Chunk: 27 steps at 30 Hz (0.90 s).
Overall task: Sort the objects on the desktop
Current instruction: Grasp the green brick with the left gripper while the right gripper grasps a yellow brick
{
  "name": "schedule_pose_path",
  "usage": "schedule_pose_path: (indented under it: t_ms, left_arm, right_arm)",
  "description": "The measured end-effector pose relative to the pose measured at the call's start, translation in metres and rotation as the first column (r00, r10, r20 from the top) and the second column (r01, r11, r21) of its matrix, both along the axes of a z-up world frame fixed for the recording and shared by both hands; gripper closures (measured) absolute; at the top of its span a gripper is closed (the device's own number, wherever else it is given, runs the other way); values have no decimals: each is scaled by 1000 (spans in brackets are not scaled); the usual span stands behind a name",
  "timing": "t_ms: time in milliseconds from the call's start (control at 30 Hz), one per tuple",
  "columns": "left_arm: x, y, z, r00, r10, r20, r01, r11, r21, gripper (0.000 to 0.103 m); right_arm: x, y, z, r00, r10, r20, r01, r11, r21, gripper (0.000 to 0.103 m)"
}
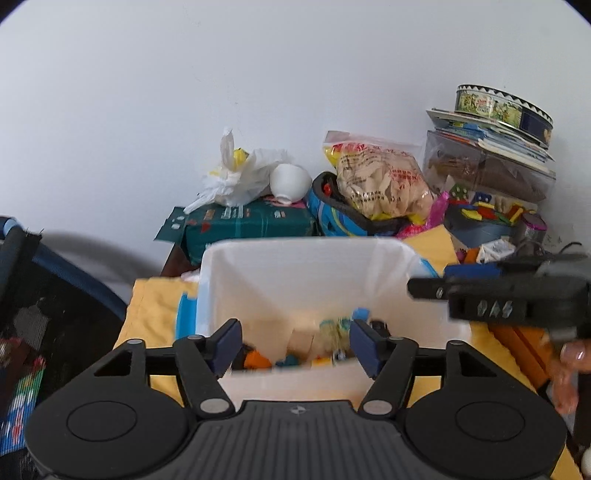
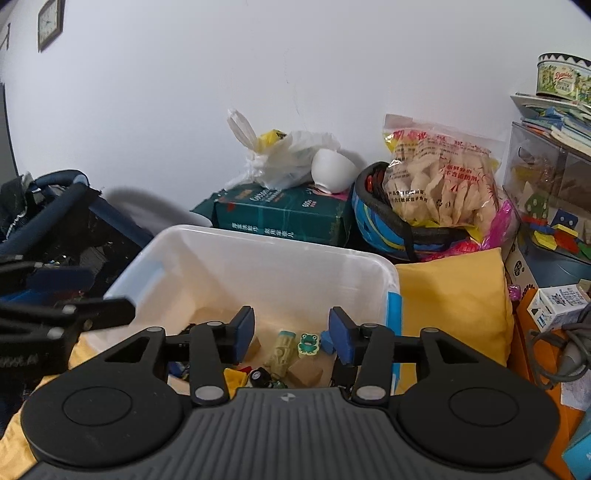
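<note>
A plain white wall (image 2: 184, 110) stands behind a crowded worktop covered by a yellow cloth (image 2: 454, 295). In the middle sits a clear plastic bin (image 2: 258, 258) with small toys lying on its floor. In the right wrist view, a green frog toy (image 2: 307, 344), a pale carved figure (image 2: 282, 350) and a brown block (image 2: 304, 371) lie close together at the near end of the bin. The right hand-held gripper (image 2: 291, 334) hangs over these toys with its blue pads wide apart and nothing between them. The left hand-held gripper (image 1: 293, 345) is also spread wide and holds nothing; it hangs over the near edge of the bin, above an orange toy (image 1: 256, 360), and the toys there look blurry. At 12 o'clock behind the bin lies a dark green pack (image 2: 284, 216) with a white plastic bag (image 2: 291, 158) and a tipped white bowl (image 2: 332, 171) on top. At 1 o'clock a blue helmet (image 2: 384, 229) holds a bag of pale snacks (image 2: 439, 181). At 2 o'clock a round tin (image 1: 502, 109) sits on a stack of books above a clear box. A clock (image 2: 48, 24) hangs on the wall at 10 o'clock.
</note>
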<state>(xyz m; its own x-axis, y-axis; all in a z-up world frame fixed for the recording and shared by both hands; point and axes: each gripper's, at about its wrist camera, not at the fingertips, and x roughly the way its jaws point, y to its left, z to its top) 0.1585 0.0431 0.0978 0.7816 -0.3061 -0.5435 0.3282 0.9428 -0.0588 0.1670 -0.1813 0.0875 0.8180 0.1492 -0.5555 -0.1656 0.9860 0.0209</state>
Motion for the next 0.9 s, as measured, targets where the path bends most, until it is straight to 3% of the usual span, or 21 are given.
schedule_pose_path:
  t_ms: [67, 200, 333, 433, 533, 667, 733, 900]
  left_arm:
    - [-11, 1, -9, 1000, 12, -20, -12, 1000, 9, 32]
    - [-32, -1, -32, 997, -4, -71, 7, 999, 40, 32]
    - [-55, 0, -59, 993, -27, -117, 36, 997, 75, 32]
    - [-70, 2, -80, 983, -46, -178, 63, 994, 89, 32]
    - [-84, 4, -100, 969, -51, -242, 73, 994, 83, 32]
    - [-97, 1, -117, 956, -61, -287, 93, 991, 97, 32]
    - [-99, -1, -119, 954, -64, -292, 101, 989, 111, 32]
    - [-102, -2, -117, 957, -58, -285, 91, 990, 104, 32]
  right_arm:
    - [-12, -3, 1, 1000, 2, 14, -2, 1000, 14, 47]
    - [-35, -10, -6, 1000, -4, 5, 4, 999, 41, 45]
    - [-63, -21, -22, 1000, -1, 4, 1, 997, 74, 44]
    - [-82, -31, -45, 999, 7, -44, -4, 997, 73, 44]
    - [-95, -36, -76, 989, 5, -146, 2, 999, 47, 48]
    - [-104, -30, -106, 972, 40, -230, -34, 999, 30, 65]
    - [-102, -21, -109, 970, 79, -229, -75, 997, 26, 71]
    - [-82, 13, -111, 972, 113, -207, -136, 986, -98, 72]
